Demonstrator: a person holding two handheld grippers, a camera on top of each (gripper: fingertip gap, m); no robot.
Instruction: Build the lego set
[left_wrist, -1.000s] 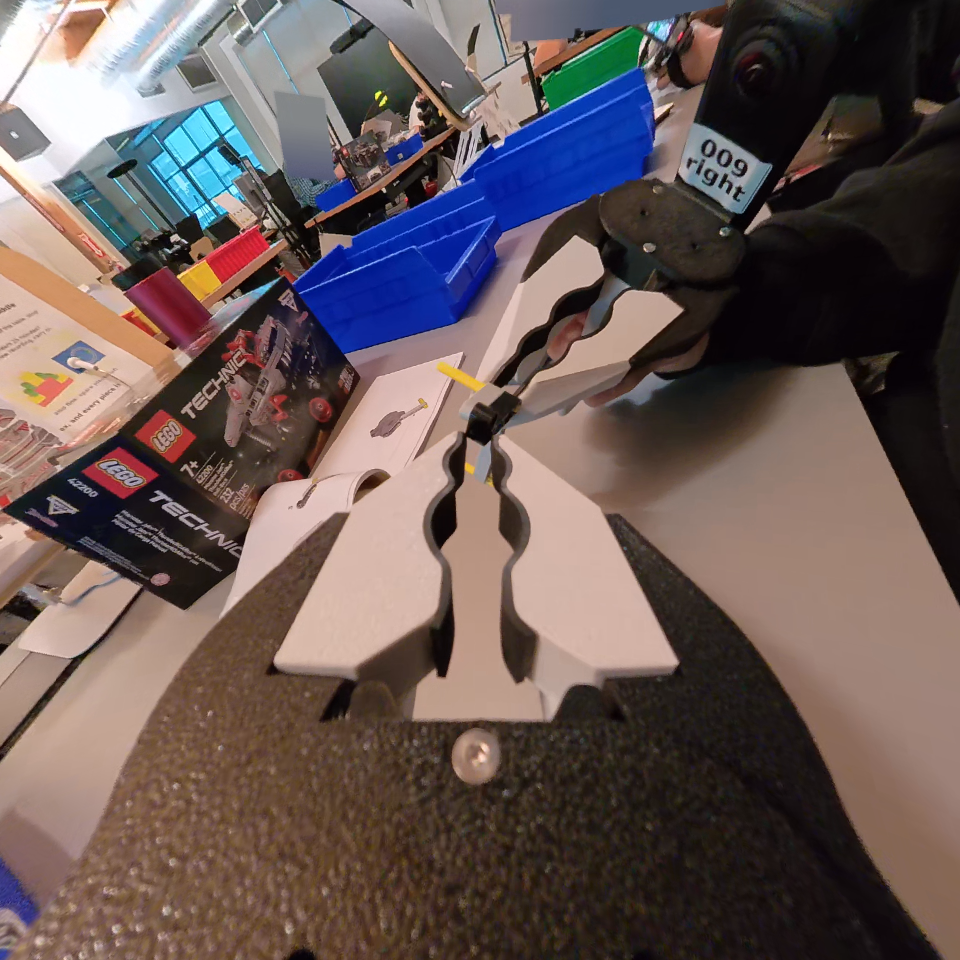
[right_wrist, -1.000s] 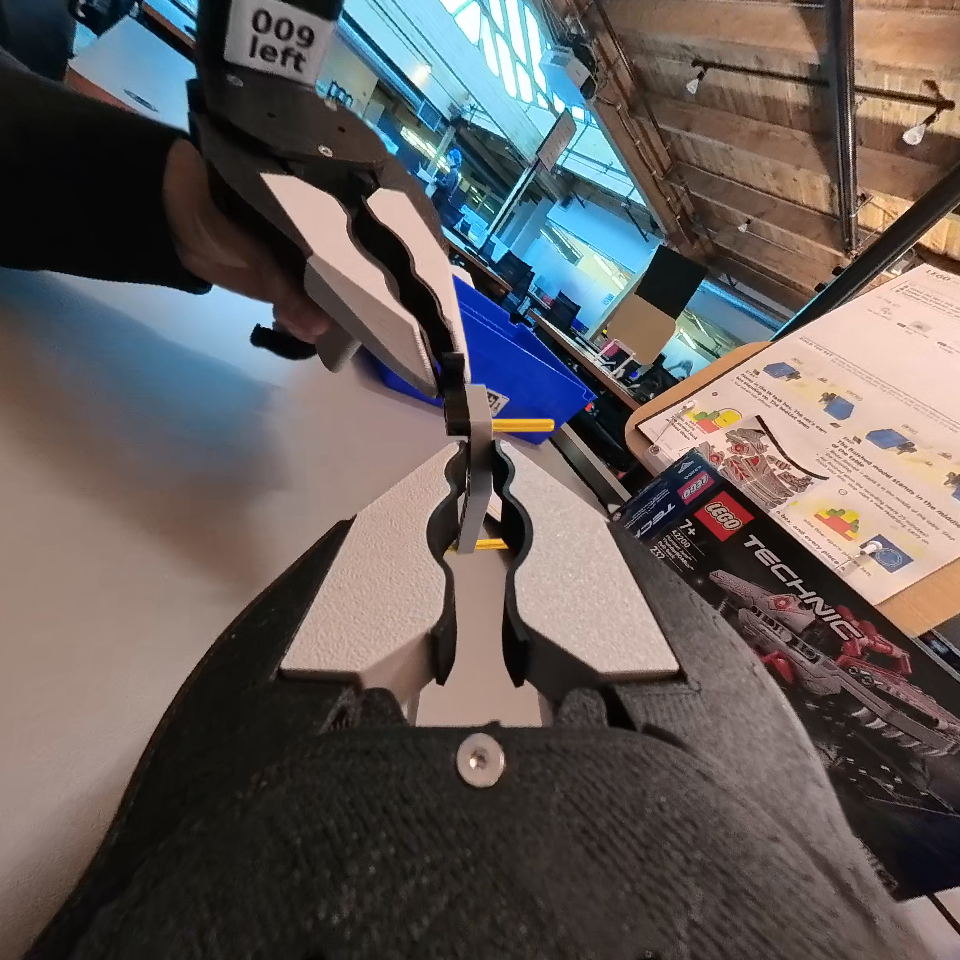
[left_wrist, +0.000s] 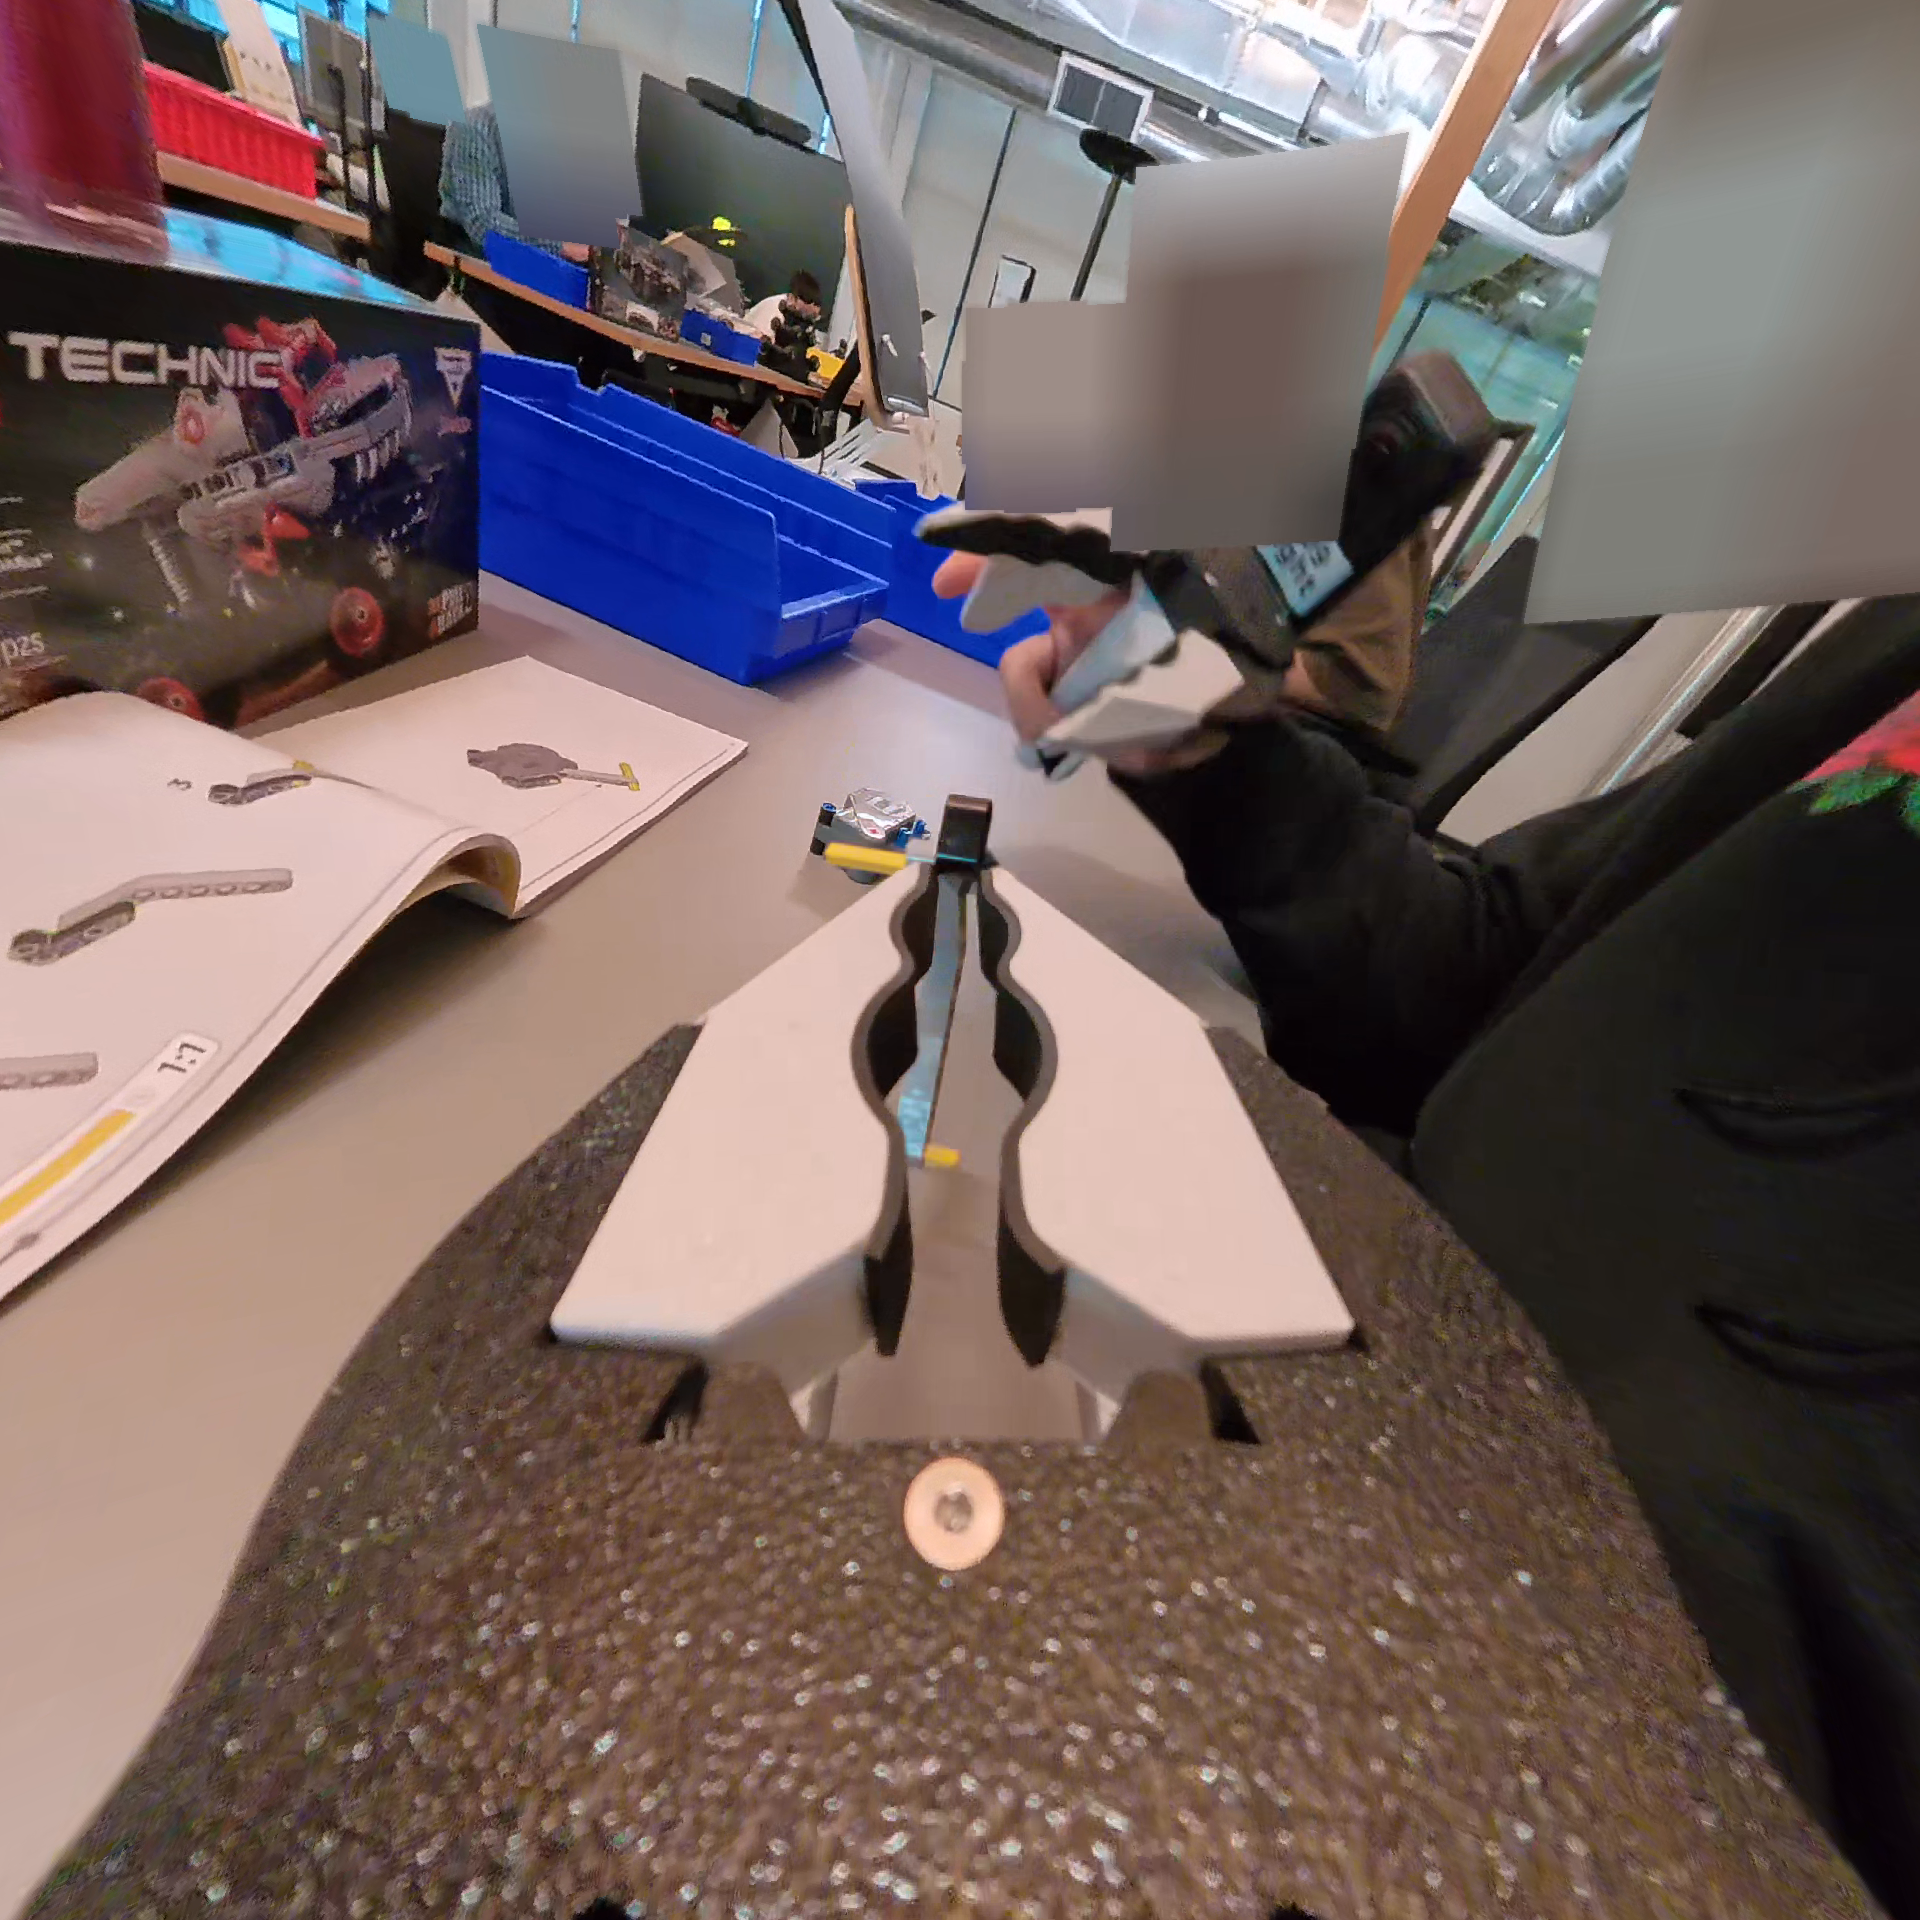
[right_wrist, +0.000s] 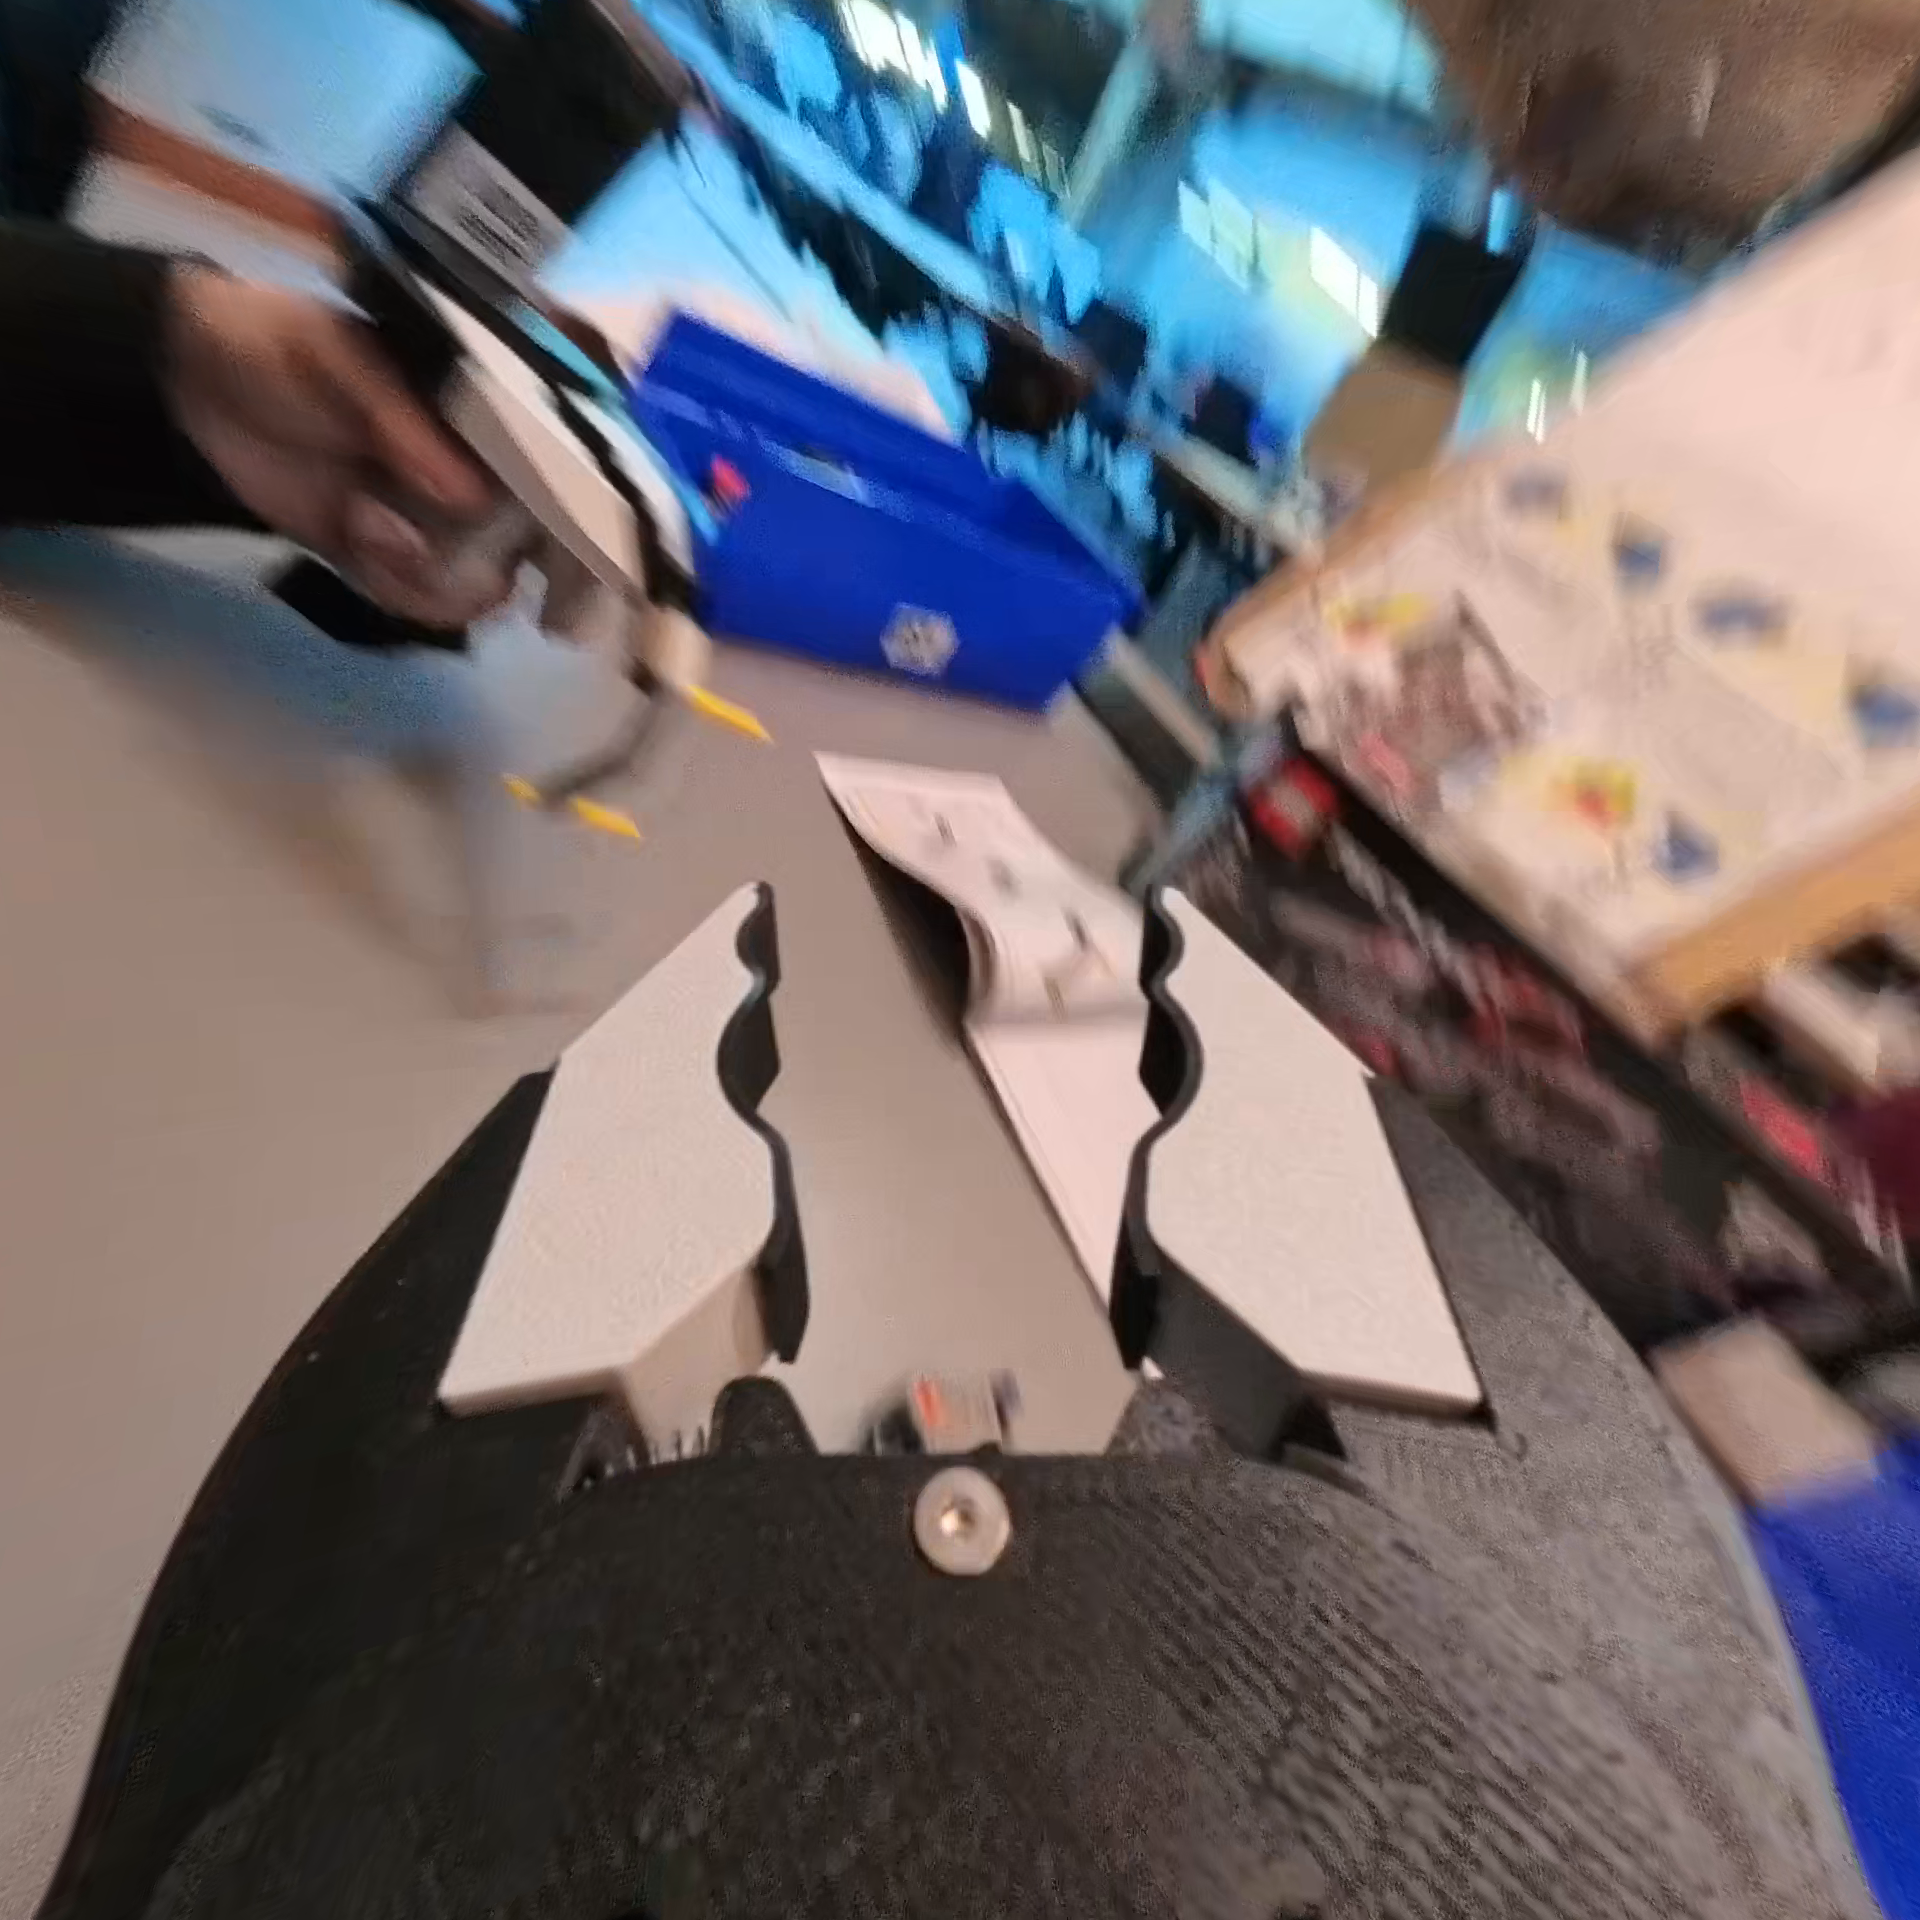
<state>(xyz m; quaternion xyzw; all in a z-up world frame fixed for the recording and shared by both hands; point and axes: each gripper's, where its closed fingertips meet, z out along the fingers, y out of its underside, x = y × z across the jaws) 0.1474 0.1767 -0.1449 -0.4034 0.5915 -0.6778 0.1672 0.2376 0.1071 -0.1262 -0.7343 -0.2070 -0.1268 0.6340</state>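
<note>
In the left wrist view my left gripper (left_wrist: 951, 883) is shut on a grey lego beam (left_wrist: 938, 1023). The beam stands edge-on between the fingers, with a black connector (left_wrist: 966, 826) above the tips and short yellow axles (left_wrist: 940, 1155) through it. My right gripper (left_wrist: 997, 665) is held in a hand farther off to the right, open and empty, above the table. The right wrist view is blurred. It shows my right gripper (right_wrist: 958, 904) wide open with nothing between the fingers. My left gripper (right_wrist: 655, 623) is at upper left with the beam (right_wrist: 613, 748) hanging from it.
A small grey and blue lego assembly (left_wrist: 871, 816) lies on the grey table (left_wrist: 520, 1091) just beyond my left fingertips. An open instruction booklet (left_wrist: 312, 862) lies at left, with the lego box (left_wrist: 229, 499) behind it. Blue bins (left_wrist: 665, 520) stand farther back. A dark sleeve (left_wrist: 1351, 883) is at right.
My right gripper has let go of the beam, opened and drawn away from my left gripper. My left gripper still holds the beam and has swung towards the booklet side.
</note>
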